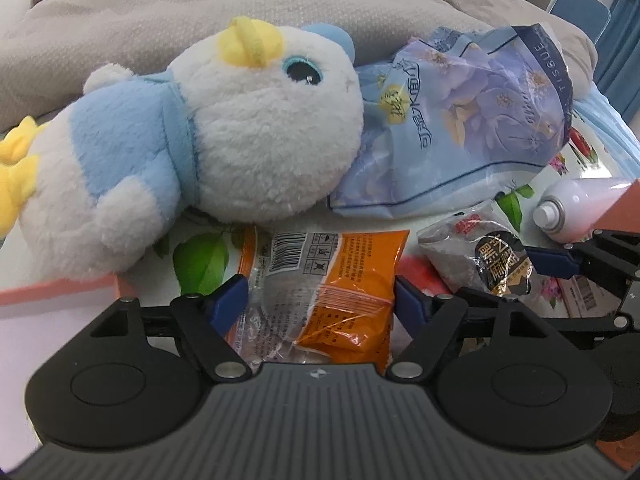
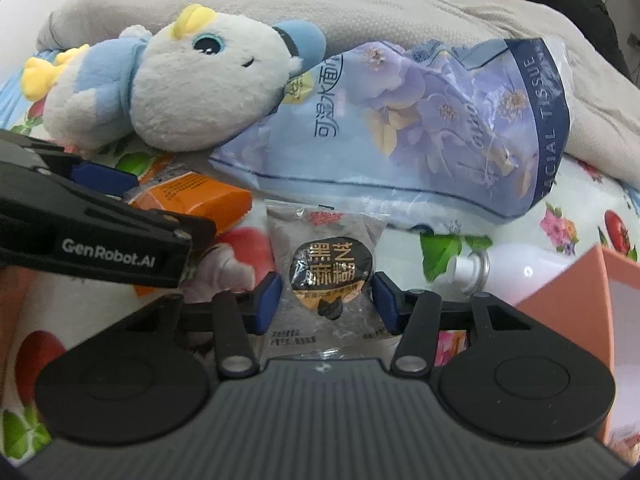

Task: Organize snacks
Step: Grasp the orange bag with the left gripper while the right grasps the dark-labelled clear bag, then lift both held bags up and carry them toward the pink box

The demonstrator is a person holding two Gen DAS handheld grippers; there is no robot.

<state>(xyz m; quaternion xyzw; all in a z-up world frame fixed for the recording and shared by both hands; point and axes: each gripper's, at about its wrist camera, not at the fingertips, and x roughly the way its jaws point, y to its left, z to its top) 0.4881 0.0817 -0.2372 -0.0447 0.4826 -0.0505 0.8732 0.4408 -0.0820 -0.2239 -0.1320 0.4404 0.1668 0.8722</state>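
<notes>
Left wrist view: the left gripper [image 1: 318,294] points down at the bed, whose flowered sheet [image 1: 200,258] carries everything here. Its blue fingers [image 1: 230,298] stand wide, one at each side edge of an orange snack packet [image 1: 320,280] that lies flat between them; the pads sit right at the wrapper's edges, and I cannot tell whether they press on it. Just behind the packet a white and blue plush bird [image 1: 208,140] lies on its side, its head resting on a lilac facial tissue pack [image 1: 460,128]. To the right, near the orange packet, lies a grey sesame paste sachet [image 1: 480,260], with a blue finger of the right gripper [image 1: 550,262] beside it. A white spray can [image 1: 568,208] lies further right, and a pink box [image 1: 60,292] shows at the left. A grey duvet [image 1: 200,12] covers the far part of the bed.

Right wrist view: the right gripper [image 2: 326,300] has its fingers [image 2: 270,300] about half open, straddling the grey sesame paste sachet [image 2: 328,272]. A small gap shows on each side of the sachet, so nothing is held. The left gripper [image 2: 100,236] reaches in from the left over the orange snack packet [image 2: 196,200]. The lilac facial tissue pack [image 2: 420,128] lies behind the sachet, the plush bird [image 2: 180,80] leaning on it. The white spray can [image 2: 500,264] and the pink box [image 2: 580,300] are at the right.
</notes>
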